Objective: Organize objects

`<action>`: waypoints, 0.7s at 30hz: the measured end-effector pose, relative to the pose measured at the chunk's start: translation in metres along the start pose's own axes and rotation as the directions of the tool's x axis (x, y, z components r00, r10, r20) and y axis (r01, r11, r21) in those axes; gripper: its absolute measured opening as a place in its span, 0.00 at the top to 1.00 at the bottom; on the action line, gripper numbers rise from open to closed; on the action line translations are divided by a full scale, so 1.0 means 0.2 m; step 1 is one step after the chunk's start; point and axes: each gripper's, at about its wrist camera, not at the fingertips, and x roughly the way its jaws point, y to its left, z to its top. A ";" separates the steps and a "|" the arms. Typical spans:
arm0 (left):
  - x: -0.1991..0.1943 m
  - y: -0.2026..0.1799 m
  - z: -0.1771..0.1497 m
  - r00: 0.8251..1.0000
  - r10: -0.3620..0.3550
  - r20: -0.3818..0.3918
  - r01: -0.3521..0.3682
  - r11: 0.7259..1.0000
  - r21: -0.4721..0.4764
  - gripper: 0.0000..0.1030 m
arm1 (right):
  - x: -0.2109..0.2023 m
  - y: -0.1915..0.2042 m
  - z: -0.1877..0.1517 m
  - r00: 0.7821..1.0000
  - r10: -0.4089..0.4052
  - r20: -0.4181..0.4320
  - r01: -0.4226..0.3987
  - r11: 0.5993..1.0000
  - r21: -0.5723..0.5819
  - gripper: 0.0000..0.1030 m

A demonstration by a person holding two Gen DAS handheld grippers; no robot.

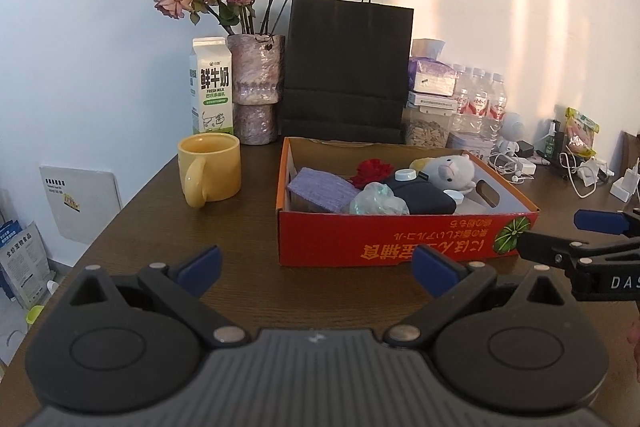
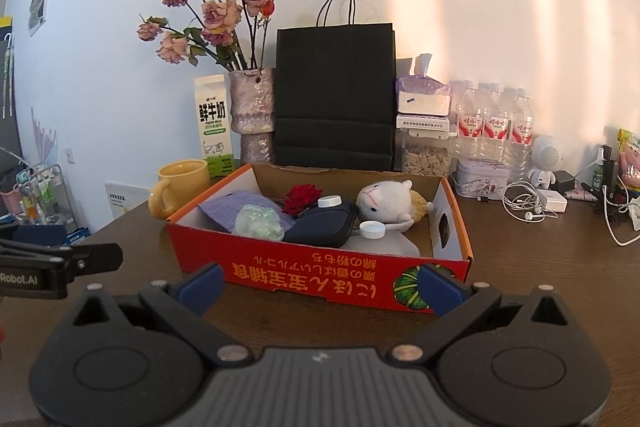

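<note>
On the dark wooden table (image 1: 248, 291), going from the left, a yellow mug (image 1: 210, 169) stands with its handle turned toward the camera, and a milk carton (image 1: 211, 87) and a vase (image 1: 256, 87) of faded roses stand behind it by the wall. Next comes a red cardboard box (image 1: 400, 239), open at the top, with a black paper bag (image 1: 346, 67) upright behind it. Inside the box lie a purple cloth (image 2: 236, 207), a crumpled greenish plastic bag (image 2: 260, 223), a red flower (image 2: 302, 197), a dark pouch (image 2: 324, 227) and a white plush toy (image 2: 386, 201), packed close together. Farther right are water bottles (image 2: 496, 127) and tangled white cables (image 2: 524, 203). The left gripper (image 1: 318, 267) hovers low in front of the box, fingers spread wide and holding nothing. The right gripper (image 2: 320, 281) hangs before the box's front wall, equally wide and empty.
</note>
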 end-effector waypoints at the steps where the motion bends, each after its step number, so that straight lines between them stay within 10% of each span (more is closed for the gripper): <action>1: 0.00 0.00 0.00 1.000 0.000 0.000 0.000 1.000 0.001 0.00 | 0.00 0.00 0.00 1.000 0.000 0.000 0.000 1.000 0.000 0.00; 21: 0.00 -0.04 -0.01 1.000 0.012 -0.014 -0.012 1.000 0.025 0.00 | -0.02 0.01 -0.02 1.000 0.001 -0.003 -0.001 1.000 0.001 0.00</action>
